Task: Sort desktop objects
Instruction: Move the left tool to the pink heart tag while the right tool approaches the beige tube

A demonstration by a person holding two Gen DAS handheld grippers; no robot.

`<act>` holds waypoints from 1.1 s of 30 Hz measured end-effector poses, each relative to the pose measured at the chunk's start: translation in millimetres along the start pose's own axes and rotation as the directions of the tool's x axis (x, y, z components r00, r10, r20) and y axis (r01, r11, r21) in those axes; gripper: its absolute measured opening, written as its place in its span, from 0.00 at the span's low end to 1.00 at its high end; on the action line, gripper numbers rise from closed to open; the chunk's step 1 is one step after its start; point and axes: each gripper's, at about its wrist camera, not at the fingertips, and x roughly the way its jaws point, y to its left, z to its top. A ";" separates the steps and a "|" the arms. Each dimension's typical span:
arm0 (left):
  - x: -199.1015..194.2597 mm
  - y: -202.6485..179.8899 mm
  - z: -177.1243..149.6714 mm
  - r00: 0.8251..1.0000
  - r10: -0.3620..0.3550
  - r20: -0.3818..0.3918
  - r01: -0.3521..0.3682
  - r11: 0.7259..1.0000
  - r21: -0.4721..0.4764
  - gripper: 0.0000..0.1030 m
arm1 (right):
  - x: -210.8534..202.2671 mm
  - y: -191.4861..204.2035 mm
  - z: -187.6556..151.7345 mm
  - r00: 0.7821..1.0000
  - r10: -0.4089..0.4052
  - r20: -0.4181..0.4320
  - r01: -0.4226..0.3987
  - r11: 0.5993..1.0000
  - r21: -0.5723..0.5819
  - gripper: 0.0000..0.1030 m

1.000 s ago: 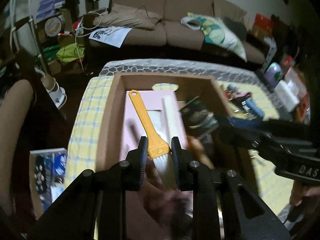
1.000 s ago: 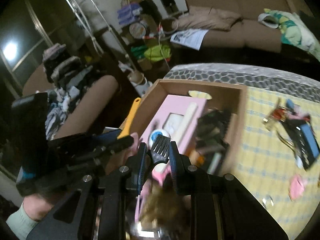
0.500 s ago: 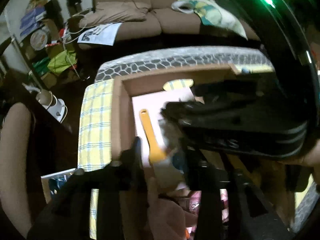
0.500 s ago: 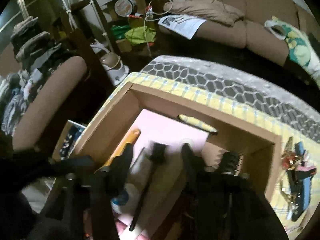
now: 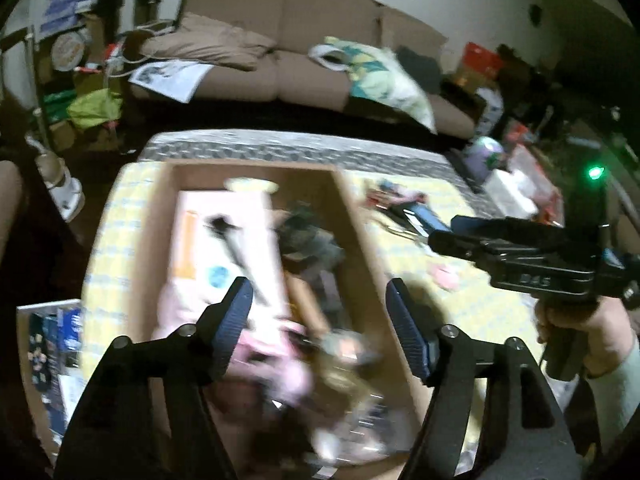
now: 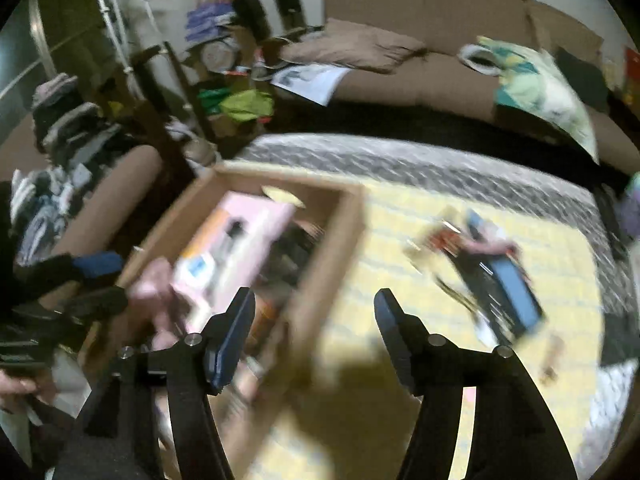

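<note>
A brown cardboard box (image 5: 352, 216) stands on the yellow checked table cloth (image 5: 464, 304); it also shows in the right wrist view (image 6: 344, 232). In it lie a pink board (image 5: 212, 216), an orange-handled brush (image 5: 187, 248), a black brush (image 5: 232, 240) and several blurred items. My left gripper (image 5: 320, 320) is open and empty above the box. My right gripper (image 6: 314, 334) is open and empty above the box's right wall; its body shows in the left wrist view (image 5: 532, 256). Loose objects (image 6: 488, 264) lie on the cloth to the right.
A brown sofa (image 5: 288, 48) with a cushion (image 5: 384, 76) stands behind the table. Clutter and shelves (image 6: 224, 56) fill the far left. A chair (image 6: 100, 200) stands left of the table. More boxes (image 5: 516, 192) lie at the right.
Both grippers have opened and let go of their brushes, which now lie in the box. Both have pulled back; the right one has moved right, off the box.
</note>
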 end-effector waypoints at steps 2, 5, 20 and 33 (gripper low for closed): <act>1.5 -25.8 -9.7 1.000 -0.014 -0.011 0.014 1.000 0.015 0.70 | -17.8 -21.3 -22.6 1.000 -0.028 -0.006 0.028 0.999 0.030 0.63; 6.5 -54.0 -19.9 0.998 -0.049 -0.035 0.049 0.999 0.007 0.70 | -38.2 -43.2 -52.5 0.997 -0.071 -0.011 0.072 0.996 0.052 0.63; 108.3 -171.0 -56.8 0.990 0.057 -0.130 -0.053 0.998 0.037 0.71 | -89.2 -154.2 -137.0 0.979 -0.201 0.013 0.194 0.958 0.211 0.64; 200.9 -186.5 -35.3 0.982 0.136 -0.128 -0.115 0.980 0.165 0.71 | -40.4 -236.2 -139.6 0.978 -0.209 0.014 0.191 0.919 0.346 0.64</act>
